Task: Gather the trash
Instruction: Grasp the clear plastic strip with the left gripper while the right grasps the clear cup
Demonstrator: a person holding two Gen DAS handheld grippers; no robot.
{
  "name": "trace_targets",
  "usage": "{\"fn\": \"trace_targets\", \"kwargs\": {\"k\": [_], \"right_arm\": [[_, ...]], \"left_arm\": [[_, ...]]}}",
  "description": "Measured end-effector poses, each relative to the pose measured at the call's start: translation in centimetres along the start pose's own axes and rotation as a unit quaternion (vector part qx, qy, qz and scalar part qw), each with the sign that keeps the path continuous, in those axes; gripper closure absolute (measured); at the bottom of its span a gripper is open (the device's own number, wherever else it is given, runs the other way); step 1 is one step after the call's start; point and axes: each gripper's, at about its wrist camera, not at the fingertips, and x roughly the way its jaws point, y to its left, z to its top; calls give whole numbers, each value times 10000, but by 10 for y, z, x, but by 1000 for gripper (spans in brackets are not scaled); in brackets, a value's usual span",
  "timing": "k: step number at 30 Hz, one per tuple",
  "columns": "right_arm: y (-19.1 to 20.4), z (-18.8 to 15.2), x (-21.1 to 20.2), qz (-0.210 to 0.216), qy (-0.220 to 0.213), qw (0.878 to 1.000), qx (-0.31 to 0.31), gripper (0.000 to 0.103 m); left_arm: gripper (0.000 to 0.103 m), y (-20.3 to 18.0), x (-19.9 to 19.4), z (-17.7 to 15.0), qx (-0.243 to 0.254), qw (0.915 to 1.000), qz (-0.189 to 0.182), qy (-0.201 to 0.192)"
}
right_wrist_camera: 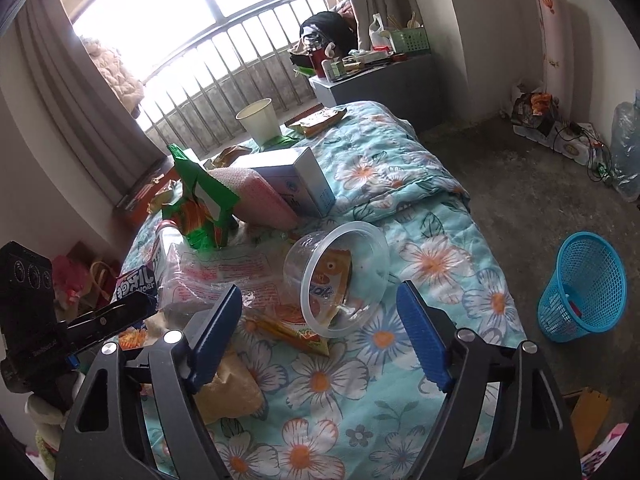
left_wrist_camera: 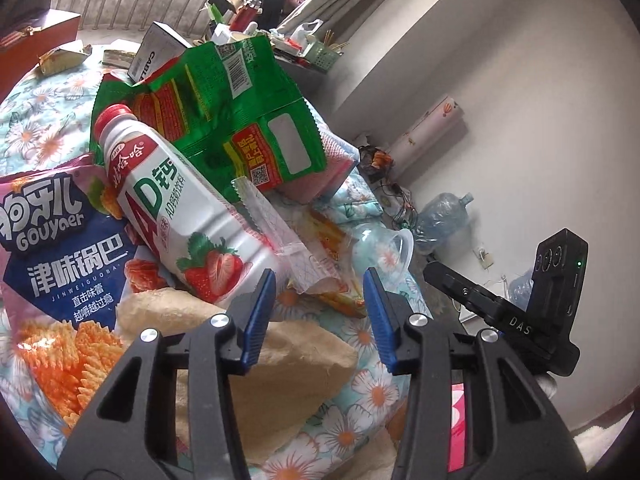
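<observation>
Trash lies on a floral quilt (right_wrist_camera: 420,184). In the left wrist view a white AD milk bottle (left_wrist_camera: 180,208) with a red cap lies on a purple snack bag (left_wrist_camera: 60,264), under a green wrapper (left_wrist_camera: 240,112). My left gripper (left_wrist_camera: 320,280) is open and empty, just in front of the bottle's base and a clear wrapper (left_wrist_camera: 280,240). In the right wrist view a clear plastic cup (right_wrist_camera: 340,276) lies on its side over an orange wrapper (right_wrist_camera: 296,328). My right gripper (right_wrist_camera: 320,304) is open and empty, its fingers either side of the cup, short of it.
A blue mesh basket (right_wrist_camera: 580,288) stands tilted on the concrete floor right of the bed. A white box (right_wrist_camera: 296,180), pink cloth (right_wrist_camera: 260,196) and paper cup (right_wrist_camera: 260,120) lie further back. A tan paper piece (left_wrist_camera: 288,364) lies under the left gripper. A cluttered side table (right_wrist_camera: 380,76) stands by the window.
</observation>
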Motion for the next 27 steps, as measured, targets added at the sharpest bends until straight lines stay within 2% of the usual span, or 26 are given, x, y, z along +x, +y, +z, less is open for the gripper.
{"fn": "trace_targets", "kwargs": {"k": [5, 10, 15, 19, 22, 25, 27], "right_arm": [[-4, 0, 4, 0, 51, 10000, 55, 31], [-7, 0, 7, 44, 67, 9999, 93, 33], [-9, 1, 10, 132, 86, 9998, 123, 35], [-6, 3, 11, 269, 58, 9995, 124, 36], [-4, 4, 15, 374, 95, 9992, 129, 38], [-3, 5, 22, 464, 181, 9986, 176, 43], [-5, 6, 27, 499, 231, 9982, 227, 50]], "left_arm": [[61, 3, 9, 4, -242, 9995, -148, 119], [61, 7, 8, 8, -533, 9965, -642, 3], [62, 8, 11, 12, -634, 9969, -466, -27], [77, 6, 13, 15, -631, 9979, -162, -31], [84, -1, 14, 15, -453, 9990, 1, -18], [91, -5, 16, 15, -337, 9994, 74, 14], [96, -8, 18, 14, -252, 9995, 187, 11]]}}
